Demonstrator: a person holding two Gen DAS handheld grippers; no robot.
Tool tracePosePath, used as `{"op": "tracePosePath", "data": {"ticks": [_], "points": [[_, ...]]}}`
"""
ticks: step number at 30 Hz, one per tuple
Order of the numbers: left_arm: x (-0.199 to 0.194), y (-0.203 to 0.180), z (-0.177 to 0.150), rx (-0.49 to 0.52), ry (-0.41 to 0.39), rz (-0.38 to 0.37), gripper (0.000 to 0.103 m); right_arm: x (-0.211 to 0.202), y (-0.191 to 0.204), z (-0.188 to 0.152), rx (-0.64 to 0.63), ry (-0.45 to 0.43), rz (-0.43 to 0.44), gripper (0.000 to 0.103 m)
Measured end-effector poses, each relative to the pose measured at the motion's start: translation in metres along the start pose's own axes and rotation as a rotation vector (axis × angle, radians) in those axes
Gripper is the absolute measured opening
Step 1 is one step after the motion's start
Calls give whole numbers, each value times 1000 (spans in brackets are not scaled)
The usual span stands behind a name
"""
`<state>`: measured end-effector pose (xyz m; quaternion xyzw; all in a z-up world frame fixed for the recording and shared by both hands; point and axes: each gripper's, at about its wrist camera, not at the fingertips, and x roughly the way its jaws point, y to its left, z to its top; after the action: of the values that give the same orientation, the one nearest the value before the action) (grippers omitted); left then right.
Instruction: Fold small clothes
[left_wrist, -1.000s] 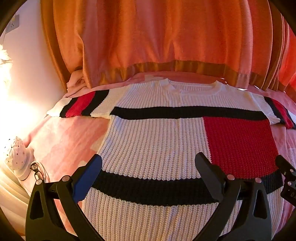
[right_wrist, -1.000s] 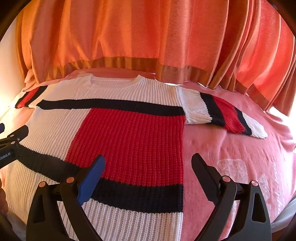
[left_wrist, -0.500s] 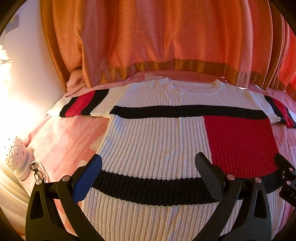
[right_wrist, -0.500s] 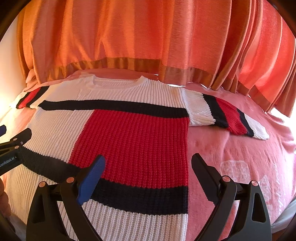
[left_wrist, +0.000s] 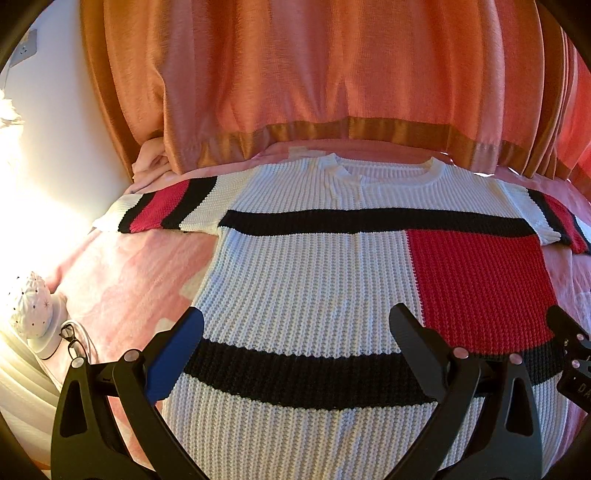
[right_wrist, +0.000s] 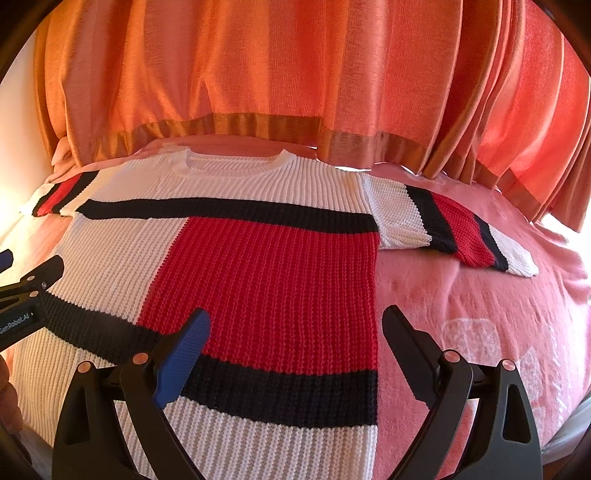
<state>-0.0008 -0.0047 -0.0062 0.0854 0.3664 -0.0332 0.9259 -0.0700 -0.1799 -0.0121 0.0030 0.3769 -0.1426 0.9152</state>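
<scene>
Sweater of chunky ribbed knit, white with black bands and red square, spread flat on pink blanket, left gripper and right gripper gaped wide above near hem, empty

left gripper: fingers spread wide, empty | right gripper: fingers spread wide, empty

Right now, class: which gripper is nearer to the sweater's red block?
Right. The right gripper hangs over the red block near its lower edge; the left gripper hangs over the sweater's white panel beside it.
</scene>
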Motion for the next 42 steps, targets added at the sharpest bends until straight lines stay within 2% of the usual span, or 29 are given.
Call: {"op": "tracePosePath", "data": {"ticks": [42], "points": [[1,-3,-2,3,4,3,98,1,2,0,5,8,4,92]]}}
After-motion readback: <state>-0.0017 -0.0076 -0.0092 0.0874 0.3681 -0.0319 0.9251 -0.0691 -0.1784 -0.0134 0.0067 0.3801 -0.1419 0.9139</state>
